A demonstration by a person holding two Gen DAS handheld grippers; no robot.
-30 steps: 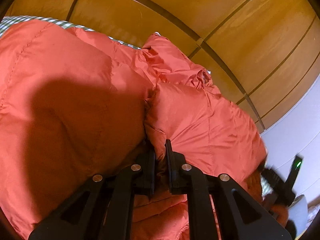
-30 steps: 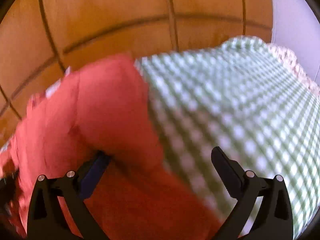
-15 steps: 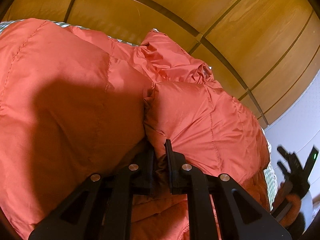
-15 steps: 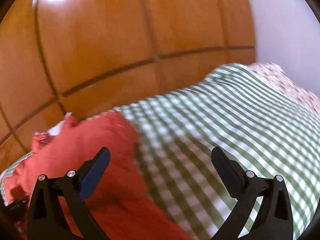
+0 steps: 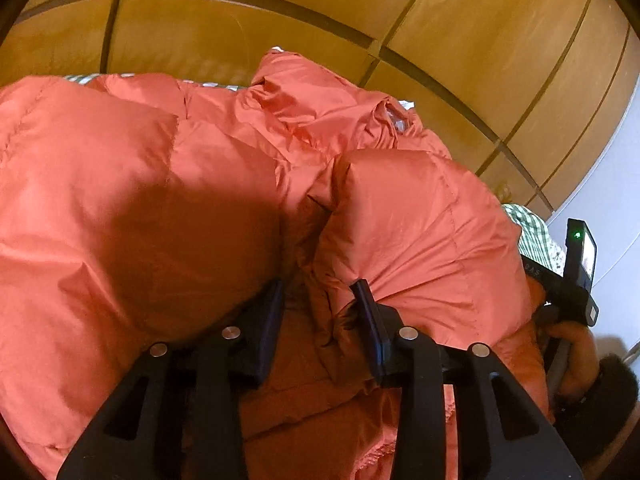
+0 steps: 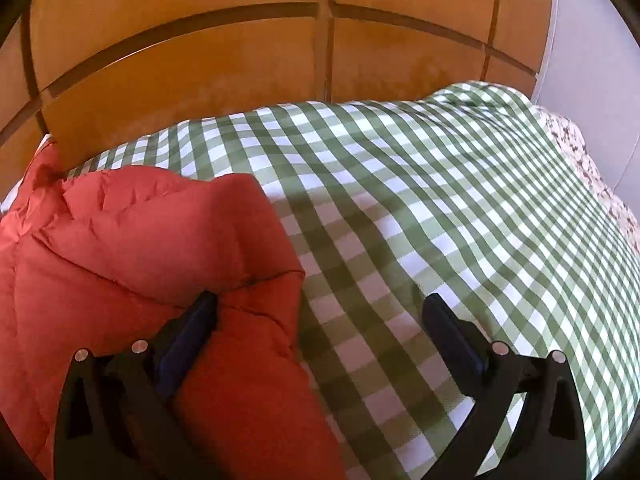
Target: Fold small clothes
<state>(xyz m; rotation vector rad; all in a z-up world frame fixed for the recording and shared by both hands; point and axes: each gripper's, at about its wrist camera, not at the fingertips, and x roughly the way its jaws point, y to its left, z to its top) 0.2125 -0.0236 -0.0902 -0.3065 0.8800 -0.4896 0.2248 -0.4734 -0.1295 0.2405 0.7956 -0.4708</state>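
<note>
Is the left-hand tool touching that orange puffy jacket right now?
Touching. In the left wrist view the left gripper is partly open, and the orange jacket bulges between and against both fingers, with folds pressed onto the pads.

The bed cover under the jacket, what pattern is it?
Green and white checks on the bed cover, clearest in the right wrist view.

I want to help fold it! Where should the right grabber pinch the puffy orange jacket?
Probably at the folded corner edge of the orange jacket, where it thins into a flap on the checked cloth. Come from the cloth side, since the puffy panels look too fat to pinch. The right gripper is open and already straddles that edge.
</note>
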